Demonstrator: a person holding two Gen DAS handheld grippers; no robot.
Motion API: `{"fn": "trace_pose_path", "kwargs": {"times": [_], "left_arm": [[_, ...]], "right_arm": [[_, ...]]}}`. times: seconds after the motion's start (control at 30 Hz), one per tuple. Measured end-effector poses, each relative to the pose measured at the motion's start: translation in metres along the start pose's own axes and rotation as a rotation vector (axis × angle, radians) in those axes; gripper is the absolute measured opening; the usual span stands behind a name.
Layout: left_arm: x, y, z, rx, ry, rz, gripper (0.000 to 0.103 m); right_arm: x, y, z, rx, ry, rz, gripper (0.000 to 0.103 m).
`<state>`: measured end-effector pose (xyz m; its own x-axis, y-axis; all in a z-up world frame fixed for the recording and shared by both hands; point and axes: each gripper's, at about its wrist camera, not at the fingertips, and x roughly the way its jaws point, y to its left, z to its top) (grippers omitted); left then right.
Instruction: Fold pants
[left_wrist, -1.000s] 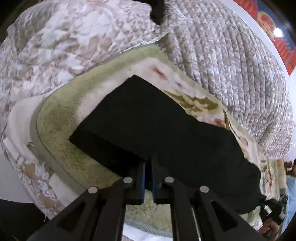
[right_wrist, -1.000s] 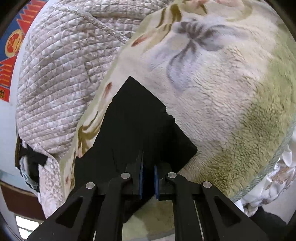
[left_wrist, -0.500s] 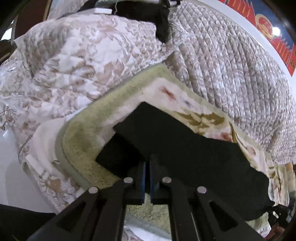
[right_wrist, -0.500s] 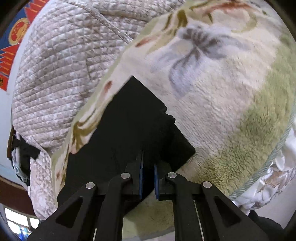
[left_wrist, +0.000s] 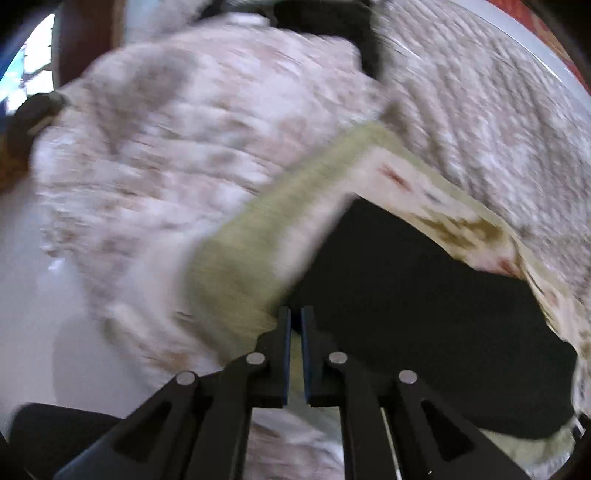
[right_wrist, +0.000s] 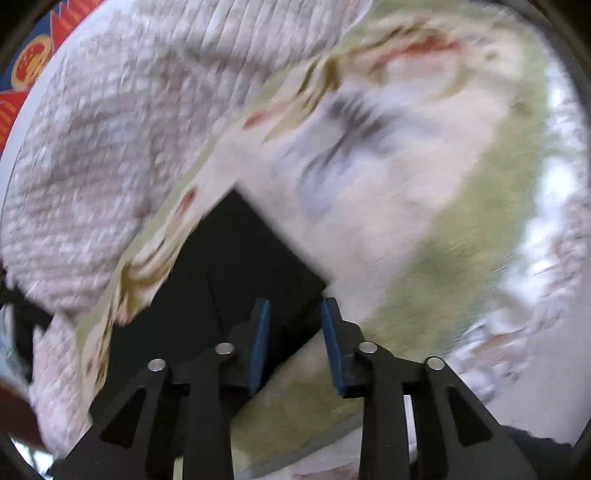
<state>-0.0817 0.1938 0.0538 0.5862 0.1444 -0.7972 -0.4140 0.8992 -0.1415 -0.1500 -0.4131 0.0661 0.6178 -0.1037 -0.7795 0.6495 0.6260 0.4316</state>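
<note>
Right gripper (right_wrist: 295, 314) jaws just opened over pants (right_wrist: 229, 266) corner edge.

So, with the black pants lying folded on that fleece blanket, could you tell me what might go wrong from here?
1. The right gripper has just been opening, its pads clear of the cloth, with a corner of the pants between the fingers. A finger could catch that corner and flip the fold open.
2. The left gripper is shut at the pants' edge, and blur hides whether it pinches cloth. If it does, lifting would drag the layers.
3. The fleece blanket is soft and uneven, so the stack may slump.
</note>
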Motion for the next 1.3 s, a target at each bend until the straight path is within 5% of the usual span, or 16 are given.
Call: {"fn": "trace_pose_path", "kwargs": {"times": [0.1, 0.17, 0.3, 0.4, 0.47, 0.53, 0.6, 0.73, 0.93, 1.07, 1.3], "left_arm": [[-0.009, 0.002, 0.009, 0.009, -0.047, 0.006, 0.009], [-0.011, -0.013, 0.015, 0.042, -0.053, -0.060, 0.014], [0.008, -0.065, 0.025, 0.146, 0.011, -0.248, 0.043], [0.029, -0.109, 0.029, 0.296, 0.035, -0.301, 0.044], [0.048, -0.124, 0.035, 0.341, 0.040, -0.250, 0.044], [0.075, -0.126, 0.038, 0.337, 0.086, -0.157, 0.044], [0.074, -0.119, 0.035, 0.309, 0.066, -0.169, 0.044], [0.055, -0.130, 0.022, 0.330, 0.045, -0.201, 0.045], [0.042, -0.165, 0.005, 0.415, 0.047, -0.277, 0.045], [0.041, -0.182, -0.003, 0.446, 0.055, -0.301, 0.045], [0.052, -0.188, -0.015, 0.501, 0.072, -0.255, 0.050]], "right_arm": [[-0.009, 0.019, 0.005, -0.092, -0.048, 0.007, 0.030], [-0.004, 0.048, 0.003, -0.212, -0.042, 0.048, 0.031], [0.038, 0.107, -0.005, -0.482, 0.069, 0.069, 0.050], [0.066, 0.126, -0.008, -0.569, 0.131, 0.062, 0.050], [0.077, 0.127, -0.002, -0.570, 0.135, 0.035, 0.050], [0.087, 0.113, 0.009, -0.554, 0.087, -0.086, 0.050], [0.086, 0.096, 0.017, -0.497, 0.066, -0.151, 0.050], [0.066, 0.109, 0.004, -0.563, -0.004, -0.079, 0.050], [0.062, 0.157, -0.037, -0.752, 0.011, 0.049, 0.050], [0.071, 0.170, -0.064, -0.873, 0.044, 0.034, 0.050], [0.085, 0.162, -0.065, -0.843, 0.123, 0.033, 0.053]]}}
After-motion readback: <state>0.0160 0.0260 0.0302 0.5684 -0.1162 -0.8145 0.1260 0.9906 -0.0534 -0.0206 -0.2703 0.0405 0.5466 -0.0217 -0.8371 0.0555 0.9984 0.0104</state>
